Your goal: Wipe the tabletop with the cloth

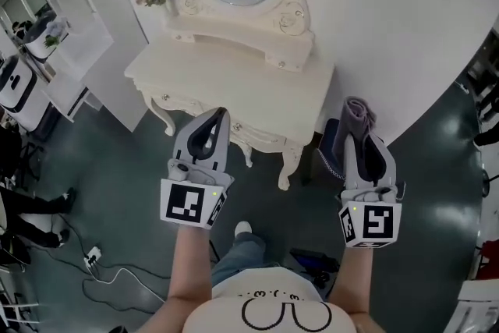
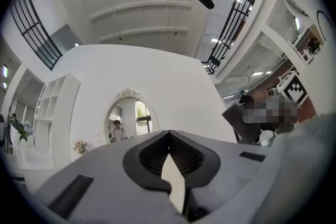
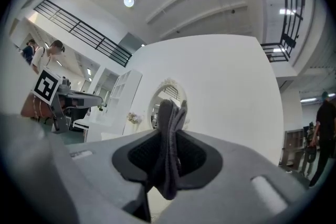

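We carry one cloth [image 1: 358, 115] near one table [image 1: 234, 78].
Two grippers: our right gripper [image 1: 363, 135] is clamped on the cloth; our left gripper [image 1: 220, 116] has its jaws together, holding nothing.

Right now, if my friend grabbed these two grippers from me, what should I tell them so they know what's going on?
Left gripper: shut, nothing in it, held in front of the dressing table.
Right gripper: shut on the grey cloth, which sticks out past the jaws, off to the table's right.
Tabletop: the cloth is not touching it.
Done: the cloth is in the gripper.
Left: bring the cloth down onto the tabletop and wipe it.
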